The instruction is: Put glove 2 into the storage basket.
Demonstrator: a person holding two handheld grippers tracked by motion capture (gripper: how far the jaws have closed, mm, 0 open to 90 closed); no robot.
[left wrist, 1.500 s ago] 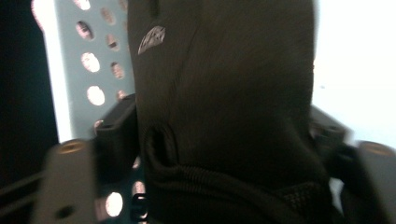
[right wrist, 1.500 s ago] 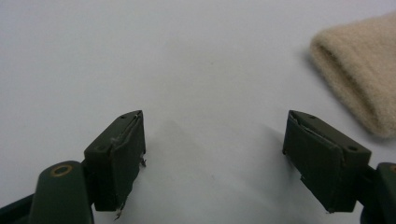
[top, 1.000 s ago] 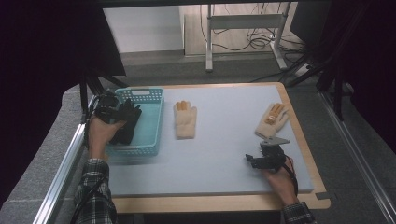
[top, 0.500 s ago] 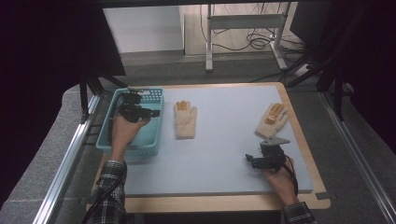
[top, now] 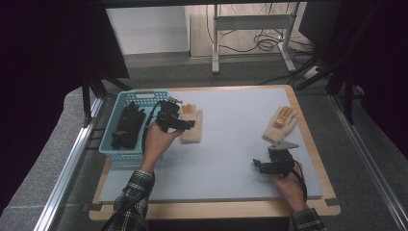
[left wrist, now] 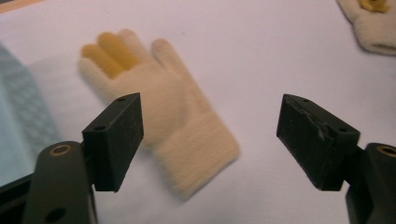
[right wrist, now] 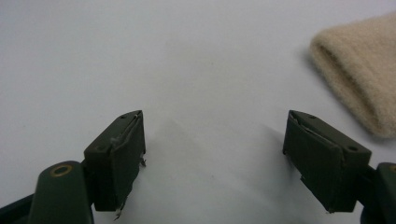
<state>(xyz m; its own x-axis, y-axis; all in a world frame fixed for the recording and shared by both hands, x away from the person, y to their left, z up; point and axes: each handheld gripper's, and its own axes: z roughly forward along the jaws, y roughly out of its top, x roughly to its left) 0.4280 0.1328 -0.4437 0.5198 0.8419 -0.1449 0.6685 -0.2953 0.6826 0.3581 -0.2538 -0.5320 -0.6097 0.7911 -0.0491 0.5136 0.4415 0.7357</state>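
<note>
The near glove [top: 192, 126] was cream with yellow-orange fingertips; in the left gripper view [left wrist: 161, 116] the yellow covered three fingers. The far glove [top: 280, 124] was the same cream with orange marks, and its cuff [right wrist: 362, 65] looked beige. The basket [top: 115, 147] was light teal with a mesh pattern, and the gloves [top: 127, 126] in it were black. The mat [top: 231, 144] was pale grey-blue, the table [top: 211, 209] edge light wood. Both sleeves [top: 132, 199] were plaid, dark and white.

Left tool [top: 185, 124] moved from over the basket [top: 144, 96] to the near cream glove [top: 192, 132]; jaws closing, nothing between them.
</note>
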